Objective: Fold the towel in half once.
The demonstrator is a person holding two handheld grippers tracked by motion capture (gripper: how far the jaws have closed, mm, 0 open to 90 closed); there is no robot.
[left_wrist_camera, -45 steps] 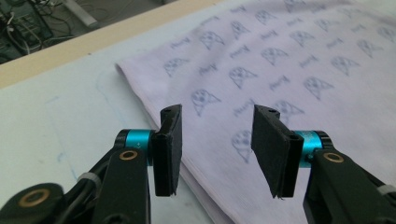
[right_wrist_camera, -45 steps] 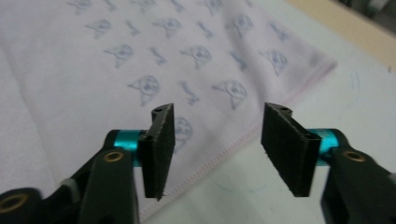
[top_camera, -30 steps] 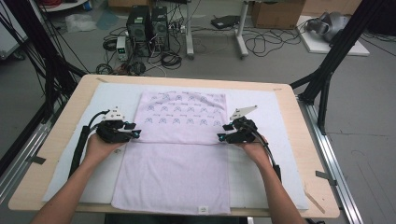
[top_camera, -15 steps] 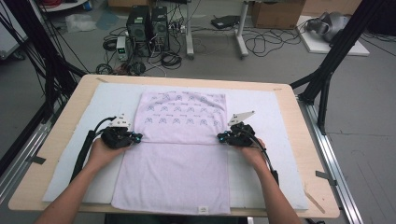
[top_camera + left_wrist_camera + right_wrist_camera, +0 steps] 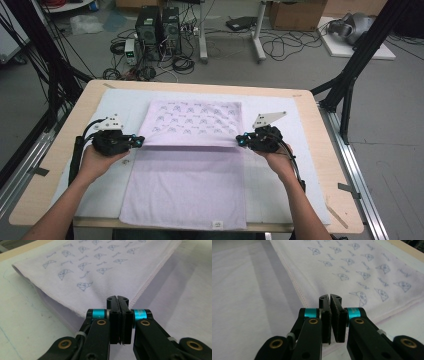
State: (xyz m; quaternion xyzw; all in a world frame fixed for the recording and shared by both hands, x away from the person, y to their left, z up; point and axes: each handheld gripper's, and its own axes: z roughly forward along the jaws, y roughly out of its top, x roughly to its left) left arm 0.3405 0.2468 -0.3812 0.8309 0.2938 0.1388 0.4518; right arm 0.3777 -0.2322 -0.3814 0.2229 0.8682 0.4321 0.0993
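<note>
The right gripper (image 5: 329, 298) rises from six o'clock, its two black jaws pressed together with nothing visible between their tips. Beyond them lies a lilac towel (image 5: 244, 290); its folded-over upper layer (image 5: 352, 272), printed with small blue figures, spreads toward one and two o'clock. That layer's stitched hem (image 5: 292, 277) runs from eleven o'clock down to the jaws.

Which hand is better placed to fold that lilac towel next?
Neither leads, probably: the left gripper and the right gripper are each shut on a corner of the lilac printed cloth towel, at mirrored sides.
</note>
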